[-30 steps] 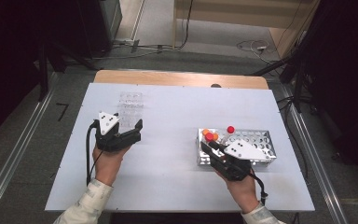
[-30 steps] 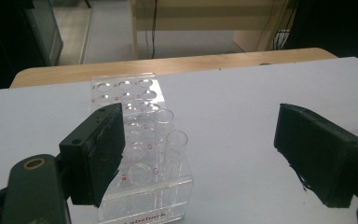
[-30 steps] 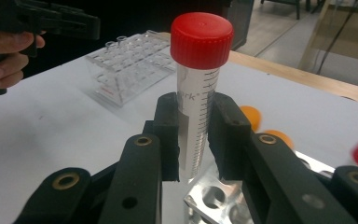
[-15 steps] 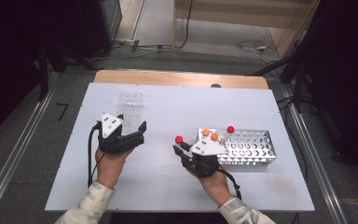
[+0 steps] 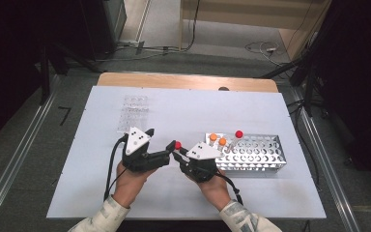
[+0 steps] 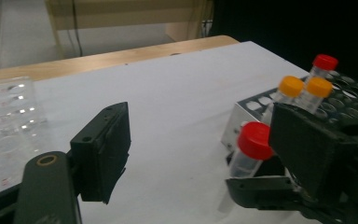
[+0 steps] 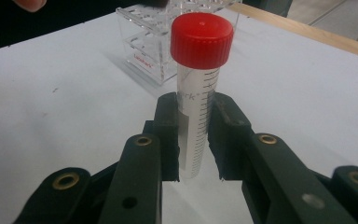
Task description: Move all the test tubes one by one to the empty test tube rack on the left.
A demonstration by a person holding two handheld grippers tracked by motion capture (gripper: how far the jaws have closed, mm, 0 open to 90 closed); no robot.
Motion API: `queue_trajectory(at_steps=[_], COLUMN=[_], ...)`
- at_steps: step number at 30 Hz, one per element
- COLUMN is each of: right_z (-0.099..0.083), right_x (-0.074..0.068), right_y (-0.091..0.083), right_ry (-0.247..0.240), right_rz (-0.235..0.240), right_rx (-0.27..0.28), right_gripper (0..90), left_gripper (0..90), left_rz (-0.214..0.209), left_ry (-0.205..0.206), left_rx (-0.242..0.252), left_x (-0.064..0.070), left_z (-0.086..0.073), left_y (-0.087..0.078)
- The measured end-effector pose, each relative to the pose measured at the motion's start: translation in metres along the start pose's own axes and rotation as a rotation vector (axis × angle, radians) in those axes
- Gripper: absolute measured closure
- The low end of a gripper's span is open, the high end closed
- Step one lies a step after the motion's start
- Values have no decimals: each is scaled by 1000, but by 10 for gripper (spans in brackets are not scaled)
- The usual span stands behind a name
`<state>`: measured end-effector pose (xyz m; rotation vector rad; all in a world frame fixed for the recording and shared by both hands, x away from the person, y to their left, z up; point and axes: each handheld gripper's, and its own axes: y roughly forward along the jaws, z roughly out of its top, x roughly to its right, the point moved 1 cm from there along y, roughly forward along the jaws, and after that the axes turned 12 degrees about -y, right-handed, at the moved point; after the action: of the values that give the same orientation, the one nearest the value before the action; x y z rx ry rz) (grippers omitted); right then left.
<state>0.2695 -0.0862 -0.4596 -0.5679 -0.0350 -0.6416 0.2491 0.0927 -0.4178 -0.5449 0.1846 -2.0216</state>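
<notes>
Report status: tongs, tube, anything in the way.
Right tongs shut on red-capped tube, held above the table. Left tongs open beside it. Nothing between them; metal rack behind.

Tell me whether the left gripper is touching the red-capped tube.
Apart. The left gripper view shows the left gripper open, white table showing between its near jaw and the red-capped tube, which the right gripper clamps.

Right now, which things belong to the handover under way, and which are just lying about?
In the job:
red-capped tube, clamped in the right gripper
left gripper, jaws apart
metal rack
clear rack

Lying about:
orange-capped tubes
second red-capped tube
</notes>
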Motion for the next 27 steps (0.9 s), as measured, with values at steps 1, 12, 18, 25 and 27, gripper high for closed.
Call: queue_trajectory(at_steps=[1,12,18,25,27], right_z=[0,3,4,4,4], right_x=[0,-6,-7,-7,-7], right_y=[0,-3,-3,-3,-4], right_ry=[-1,-16,-19,-21,-17], right_rz=[1,17,19,23,28], right_rx=[1,16,18,15,15], right_gripper=[714,713,714,712,648], left_gripper=[238,582,662,695,696], left_rz=[-9,-81,-87,-88,-90], left_ry=[11,90,111,119,111], left_rx=[-6,-36,-49,-54,-50], left_x=[2,12,13,13,12], left_z=[-1,-8,-10,-10,-9], left_y=[0,3,4,4,3])
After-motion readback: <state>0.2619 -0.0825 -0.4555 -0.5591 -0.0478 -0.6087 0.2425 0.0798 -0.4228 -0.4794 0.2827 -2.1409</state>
